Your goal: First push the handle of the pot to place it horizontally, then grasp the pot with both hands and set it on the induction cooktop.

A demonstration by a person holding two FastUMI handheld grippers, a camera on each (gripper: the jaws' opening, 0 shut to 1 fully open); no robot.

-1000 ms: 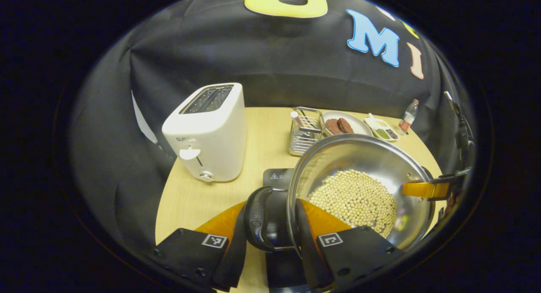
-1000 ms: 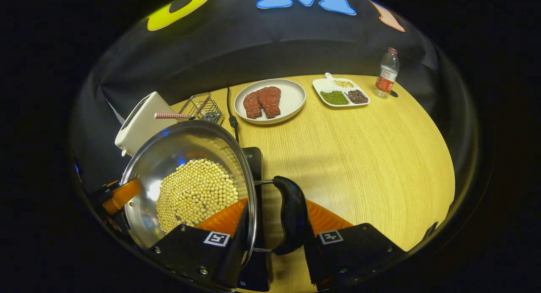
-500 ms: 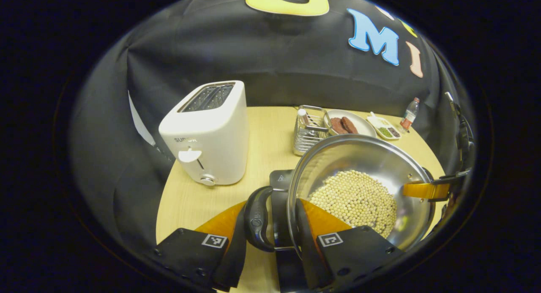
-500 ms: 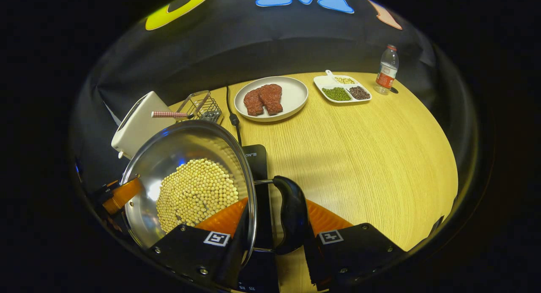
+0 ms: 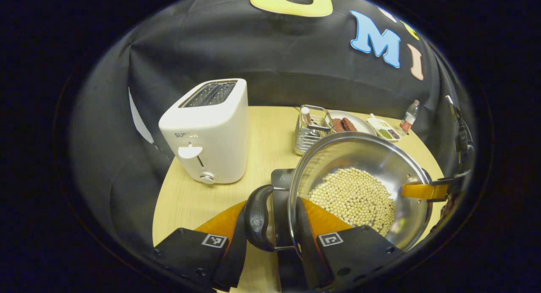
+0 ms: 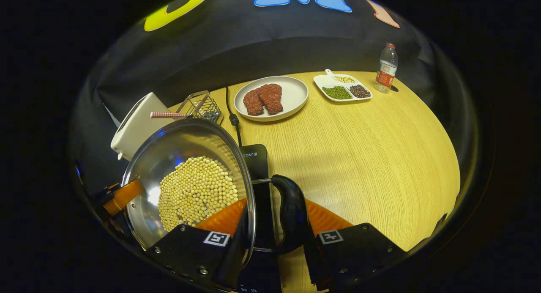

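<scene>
Left gripper view: left gripper (image 5: 270, 238) at 6 o'clock, fingers closed down on the pot's near side handle (image 5: 256, 219), a black loop; one finger sits outside the loop, the other inside the rim against the pot wall. Steel pot (image 5: 367, 157) fills 4 o'clock, carrying a bed of pale soybeans (image 5: 354, 198). Dark induction cooktop (image 5: 282, 179) shows beneath the pot, its corner poking out at 12 o'clock of the handle; whether the pot base touches it, cannot tell. Right gripper (image 5: 427, 190) at 3 o'clock on the pot's far rim. White toaster (image 5: 209, 132) at 10 o'clock on the wooden table (image 5: 190, 200). Wire basket (image 5: 310, 130) just behind the pot.

Right gripper view: right gripper (image 6: 274, 242) at 6 o'clock, fingers closed on the other black loop handle (image 6: 290, 214), one finger inside the rim. Pot (image 6: 169, 149) at 8 o'clock, beans (image 6: 196, 191) inside; cooktop (image 6: 255, 162) under and beside it. Left gripper (image 6: 120, 195) at 9 o'clock on the far rim. Plate (image 6: 291, 102) with two meat pieces (image 6: 263, 99) at 12 o'clock, divided dish (image 6: 343, 88) at 1 o'clock, bottle (image 6: 386, 68) near it; toaster (image 6: 137, 124) at 10 o'clock
</scene>
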